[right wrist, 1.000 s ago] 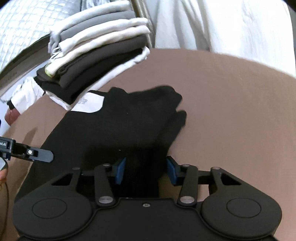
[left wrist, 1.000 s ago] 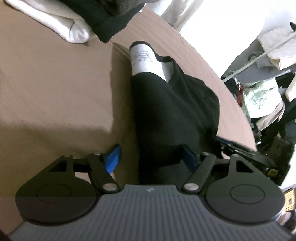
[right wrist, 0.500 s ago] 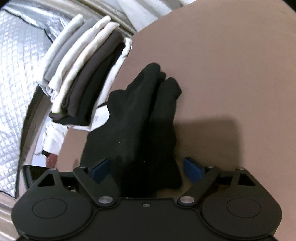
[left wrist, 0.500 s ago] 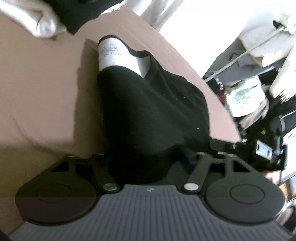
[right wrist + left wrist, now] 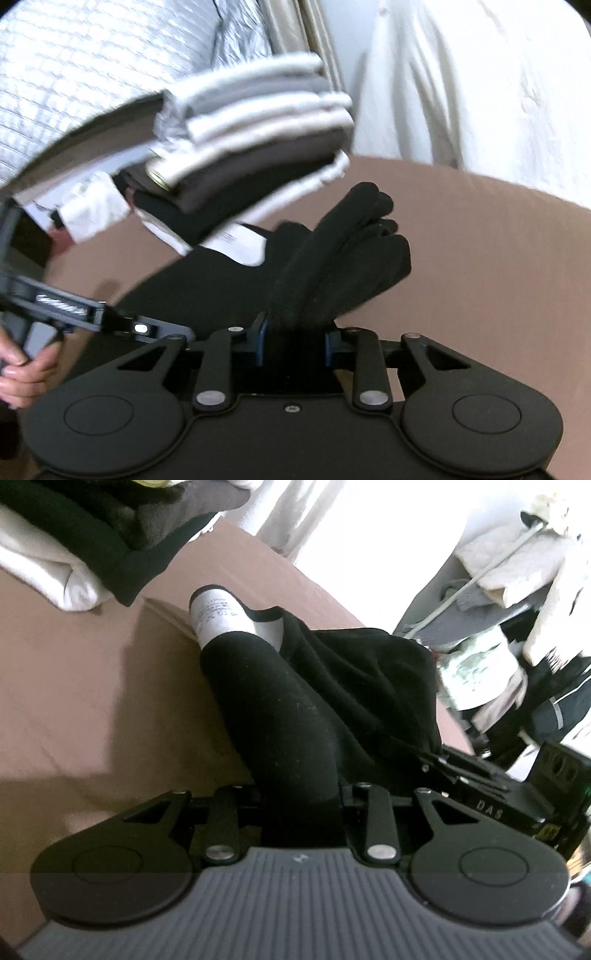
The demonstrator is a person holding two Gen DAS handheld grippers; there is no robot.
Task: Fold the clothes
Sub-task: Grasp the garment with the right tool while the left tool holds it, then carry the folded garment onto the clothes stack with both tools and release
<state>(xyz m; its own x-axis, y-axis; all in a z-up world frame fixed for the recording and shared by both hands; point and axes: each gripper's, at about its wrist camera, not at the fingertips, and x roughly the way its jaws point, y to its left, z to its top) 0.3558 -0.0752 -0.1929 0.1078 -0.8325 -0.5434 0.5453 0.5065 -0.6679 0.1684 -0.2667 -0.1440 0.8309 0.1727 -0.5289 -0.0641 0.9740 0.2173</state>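
Both the left gripper (image 5: 300, 797) and right gripper (image 5: 295, 341) clamp the black garment (image 5: 295, 709); uneven lifting may undo its fold.

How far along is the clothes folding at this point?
Done: a stack of folded clothes sits at the far edge of the brown surface. In hand: the left claw and right claw are each shut on the black garment, bunched and partly lifted. Left: laying it flat folded and adding it to the stack.

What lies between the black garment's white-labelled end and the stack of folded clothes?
In the left wrist view, only bare brown cloth surface separates the black garment from the stack of folded clothes.
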